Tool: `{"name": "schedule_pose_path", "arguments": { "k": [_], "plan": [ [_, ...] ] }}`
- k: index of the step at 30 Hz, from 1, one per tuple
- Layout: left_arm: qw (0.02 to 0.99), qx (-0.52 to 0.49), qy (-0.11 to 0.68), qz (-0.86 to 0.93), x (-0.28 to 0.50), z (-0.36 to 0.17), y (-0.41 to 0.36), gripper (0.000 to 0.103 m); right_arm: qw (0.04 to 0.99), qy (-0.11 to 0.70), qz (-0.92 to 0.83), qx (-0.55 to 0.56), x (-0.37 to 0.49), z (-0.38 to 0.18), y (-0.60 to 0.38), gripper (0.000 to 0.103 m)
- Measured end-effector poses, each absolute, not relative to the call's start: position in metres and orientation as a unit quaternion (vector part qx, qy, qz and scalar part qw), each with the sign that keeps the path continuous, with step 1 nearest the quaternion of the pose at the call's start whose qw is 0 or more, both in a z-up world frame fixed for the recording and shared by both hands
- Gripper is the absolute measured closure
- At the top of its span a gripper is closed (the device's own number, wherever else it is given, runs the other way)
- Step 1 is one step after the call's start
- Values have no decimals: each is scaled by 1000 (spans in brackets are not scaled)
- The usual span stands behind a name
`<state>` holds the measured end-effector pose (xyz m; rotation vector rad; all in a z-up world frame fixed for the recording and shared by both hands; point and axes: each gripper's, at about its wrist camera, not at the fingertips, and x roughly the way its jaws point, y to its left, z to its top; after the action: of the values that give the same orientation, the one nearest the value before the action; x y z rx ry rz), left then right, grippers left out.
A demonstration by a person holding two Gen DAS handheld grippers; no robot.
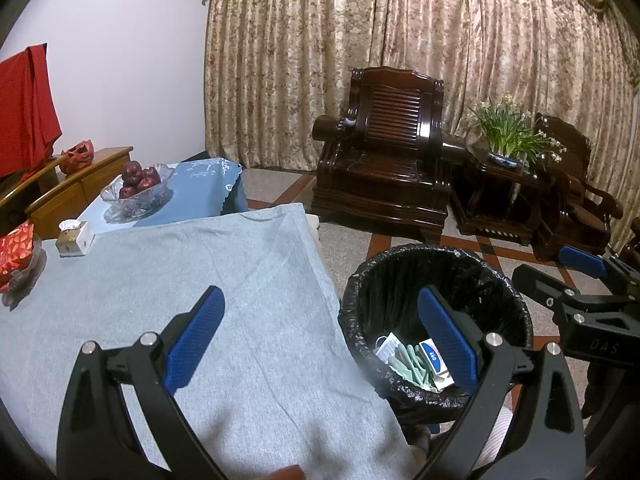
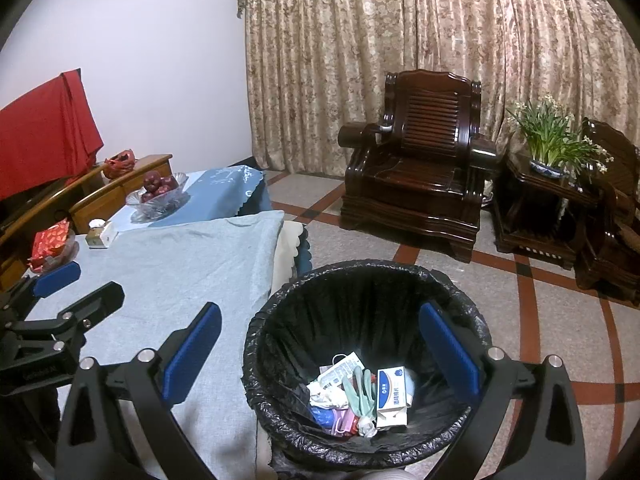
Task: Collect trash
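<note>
Left wrist view: the left gripper [image 1: 322,340] has its jaws spread wide and empty above the worktop [image 1: 248,280] edge. Right wrist view: the right gripper [image 2: 320,354], jaws wide and empty, hangs over the trash bin [image 2: 280,320], where trash [image 2: 360,394] lies.

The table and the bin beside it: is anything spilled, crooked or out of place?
Nothing stands out. The trash lies inside the black-lined bin, none on the floor around it. The grey tablecloth is only creased, and both claws, left and right, are empty.
</note>
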<state>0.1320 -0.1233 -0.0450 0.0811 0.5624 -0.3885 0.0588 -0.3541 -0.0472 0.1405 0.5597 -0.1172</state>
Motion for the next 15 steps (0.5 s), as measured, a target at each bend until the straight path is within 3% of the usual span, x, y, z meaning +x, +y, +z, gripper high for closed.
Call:
{"name": "schedule_pose_path", "arguments": {
  "k": [15],
  "plan": [
    [941, 40, 276, -190, 131, -45, -124, 8, 957, 276, -58, 68, 59, -48, -354, 6]
  ]
}}
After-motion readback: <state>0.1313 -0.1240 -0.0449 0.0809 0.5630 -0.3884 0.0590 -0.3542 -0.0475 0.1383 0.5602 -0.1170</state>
